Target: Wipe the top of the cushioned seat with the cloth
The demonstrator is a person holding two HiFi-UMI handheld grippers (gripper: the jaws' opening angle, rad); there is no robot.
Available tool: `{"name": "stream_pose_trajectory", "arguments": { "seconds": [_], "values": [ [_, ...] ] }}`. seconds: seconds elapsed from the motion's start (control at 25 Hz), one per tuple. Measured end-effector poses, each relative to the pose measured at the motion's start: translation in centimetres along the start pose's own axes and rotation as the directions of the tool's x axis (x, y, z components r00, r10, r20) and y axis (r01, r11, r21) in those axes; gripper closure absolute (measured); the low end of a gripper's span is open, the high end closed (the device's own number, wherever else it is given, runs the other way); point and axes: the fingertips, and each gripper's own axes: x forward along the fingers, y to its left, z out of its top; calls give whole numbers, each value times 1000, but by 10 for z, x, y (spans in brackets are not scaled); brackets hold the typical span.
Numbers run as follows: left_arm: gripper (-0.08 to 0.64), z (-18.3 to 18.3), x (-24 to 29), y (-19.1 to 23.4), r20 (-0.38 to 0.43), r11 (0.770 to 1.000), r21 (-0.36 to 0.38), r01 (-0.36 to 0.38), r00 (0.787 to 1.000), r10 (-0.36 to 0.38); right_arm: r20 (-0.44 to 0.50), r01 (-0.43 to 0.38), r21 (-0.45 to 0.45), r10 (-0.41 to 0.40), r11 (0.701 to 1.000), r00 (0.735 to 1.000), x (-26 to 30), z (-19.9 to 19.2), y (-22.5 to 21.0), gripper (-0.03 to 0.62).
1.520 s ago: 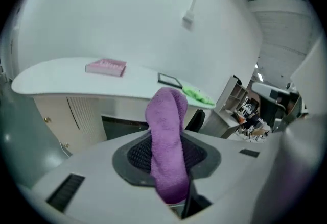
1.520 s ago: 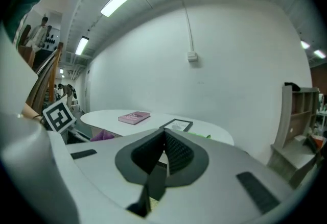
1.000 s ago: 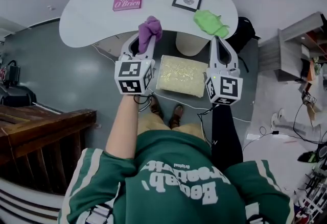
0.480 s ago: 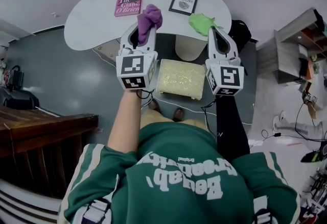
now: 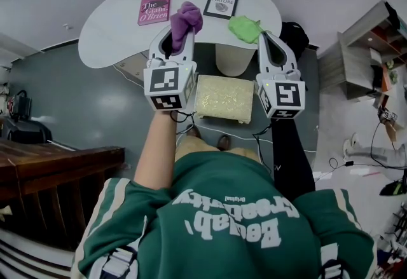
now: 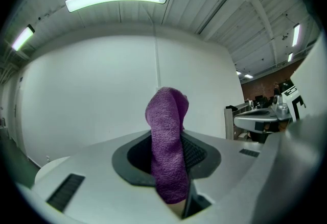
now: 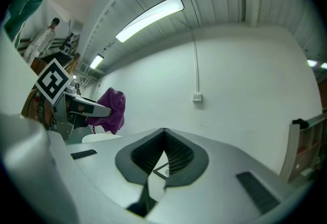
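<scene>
Jaws of the left gripper (image 5: 180,36) pinch a purple terry cloth (image 6: 166,136) upright, leaving a loose fold free above them, probably for wiping. The pale yellow square cushioned seat (image 5: 224,98) lies lower down, between both grippers, untouched. The right gripper (image 7: 164,133) is closed on nothing, seemingly spare.

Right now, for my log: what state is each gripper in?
Left gripper: shut on the purple cloth.
Right gripper: shut, holding nothing.
</scene>
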Motion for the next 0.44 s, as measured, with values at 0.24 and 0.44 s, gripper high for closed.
{"name": "stream_pose_trajectory", "arguments": {
  "seconds": [0.24,0.44],
  "values": [
    [436,4,-1,-9,3,1000,5,10,1000,-10,-6,0,12,0,1000,1000,-8,-5,-3,584],
    [436,10,-3,-10,4,1000,15,18,1000,-18,-2,5,23,-5,1000,1000,-9,-3,-4,584]
  ]
}}
